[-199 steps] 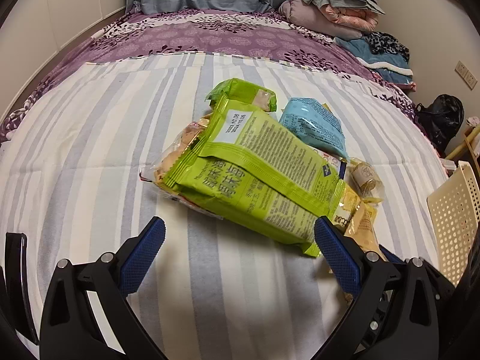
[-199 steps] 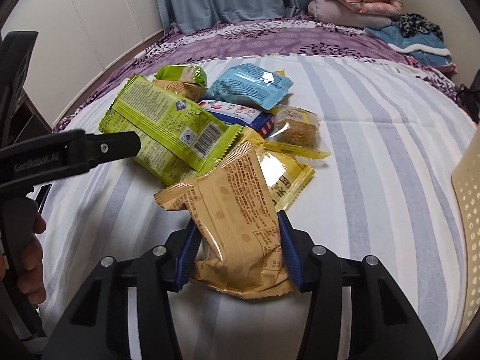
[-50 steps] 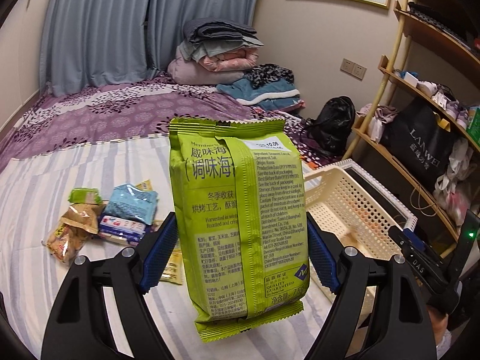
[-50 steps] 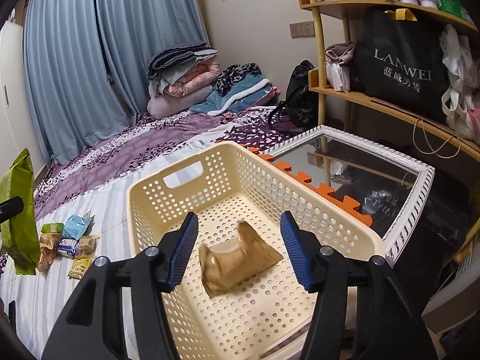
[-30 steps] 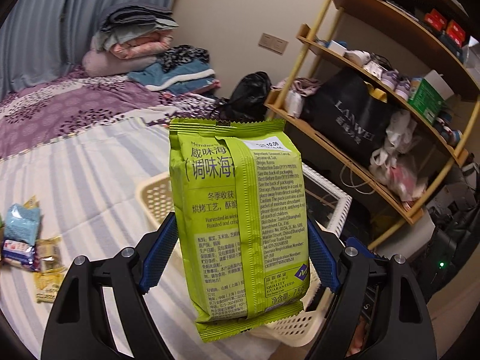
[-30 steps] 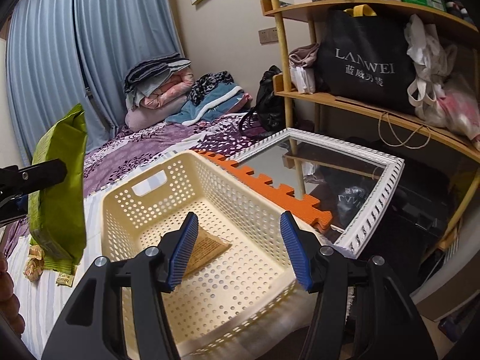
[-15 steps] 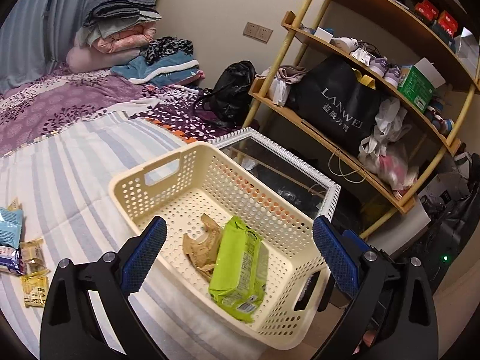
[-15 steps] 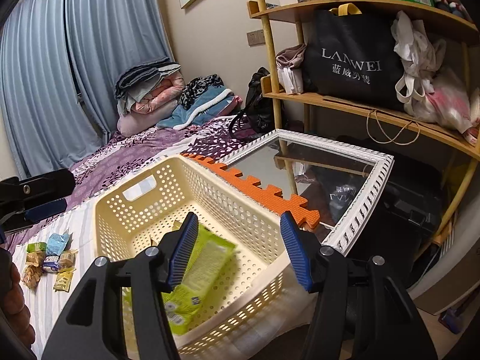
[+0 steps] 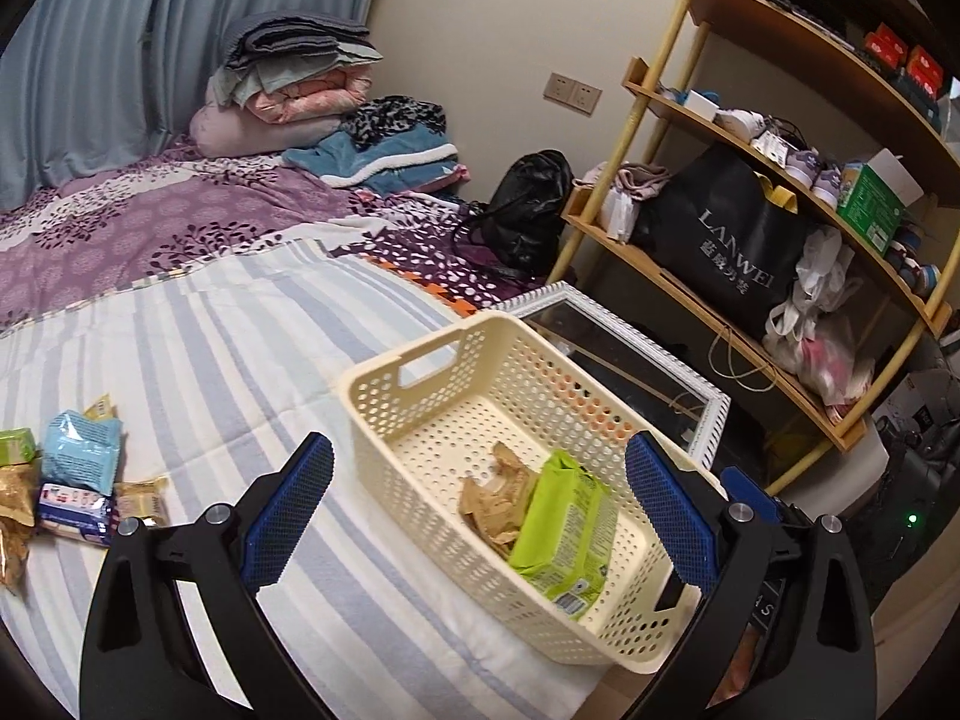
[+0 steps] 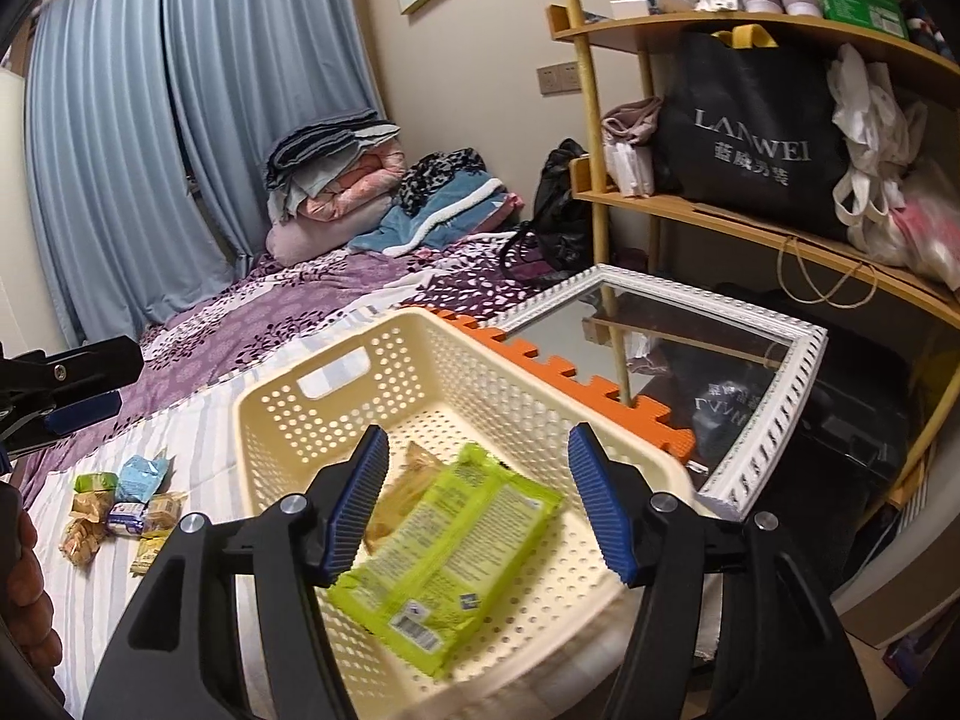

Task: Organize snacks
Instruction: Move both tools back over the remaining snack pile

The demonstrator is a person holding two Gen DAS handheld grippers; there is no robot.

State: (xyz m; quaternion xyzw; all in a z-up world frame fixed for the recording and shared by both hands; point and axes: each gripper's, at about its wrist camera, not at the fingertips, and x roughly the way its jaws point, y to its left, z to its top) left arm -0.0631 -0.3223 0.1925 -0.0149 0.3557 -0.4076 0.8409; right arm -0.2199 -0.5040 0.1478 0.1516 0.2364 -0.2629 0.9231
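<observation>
Cream perforated basket [image 9: 384, 420], lime-green packet [image 9: 564, 534], tan packet [image 9: 486, 498], blue-and-white striped sheet [image 9: 210, 360]

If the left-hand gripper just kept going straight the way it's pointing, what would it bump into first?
Probably the cream basket. The left gripper, wide open and empty, points down into it, so it would likely meet the green snack pack beside the brown packet. Depth is uncertain.

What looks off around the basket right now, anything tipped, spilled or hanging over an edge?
Nothing spilled. The cream basket sits at the corner of the bed, its near end seemingly past the mattress edge. The green packet lies slanted over the brown packet inside. Both grippers are empty.
</observation>
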